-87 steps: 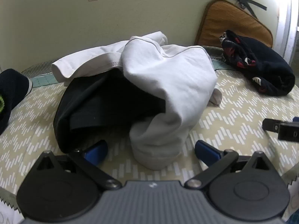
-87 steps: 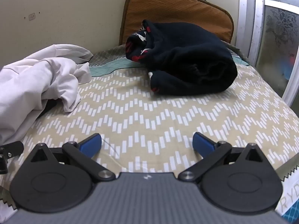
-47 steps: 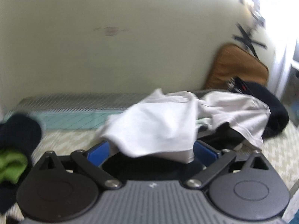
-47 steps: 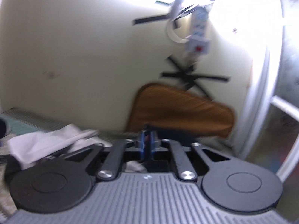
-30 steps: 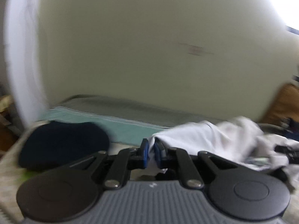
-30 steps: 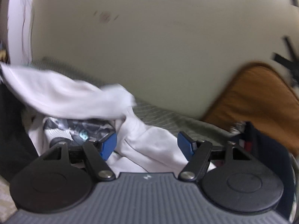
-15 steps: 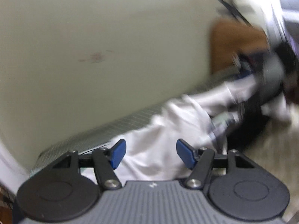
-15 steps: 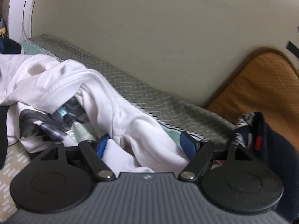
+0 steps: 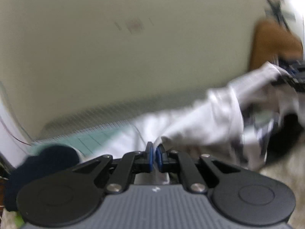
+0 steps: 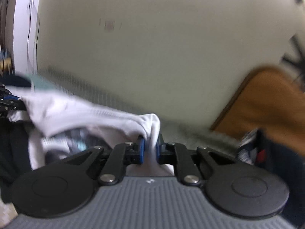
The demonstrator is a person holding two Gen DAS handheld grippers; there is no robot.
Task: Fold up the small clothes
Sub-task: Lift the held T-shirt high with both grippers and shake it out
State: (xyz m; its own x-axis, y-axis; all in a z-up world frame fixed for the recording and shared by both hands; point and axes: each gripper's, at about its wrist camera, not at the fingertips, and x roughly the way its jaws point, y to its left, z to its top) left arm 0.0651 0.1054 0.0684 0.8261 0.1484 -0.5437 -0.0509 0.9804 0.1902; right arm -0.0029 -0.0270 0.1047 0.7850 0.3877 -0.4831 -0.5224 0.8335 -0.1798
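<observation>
A white garment (image 9: 200, 126) with a printed patch stretches between my two grippers, lifted off the bed. My left gripper (image 9: 154, 157) is shut on one edge of it. My right gripper (image 10: 149, 148) is shut on a bunched edge of the same white garment (image 10: 80, 112). The right gripper shows at the far right of the left wrist view (image 9: 293, 78), and the left gripper shows at the far left of the right wrist view (image 10: 7, 103). A black garment (image 9: 284, 135) hangs under the white one. Both views are blurred.
A plain cream wall (image 9: 133, 57) fills the background. An orange-brown cushion (image 10: 266, 105) leans on it at the right, with a dark patterned garment (image 10: 266, 160) below. A dark navy item (image 9: 43, 164) lies at the left on the patterned bed cover (image 9: 286, 169).
Both grippers were open around the white garment half a second ago and have now closed on it. The garment is now pulled taut between them.
</observation>
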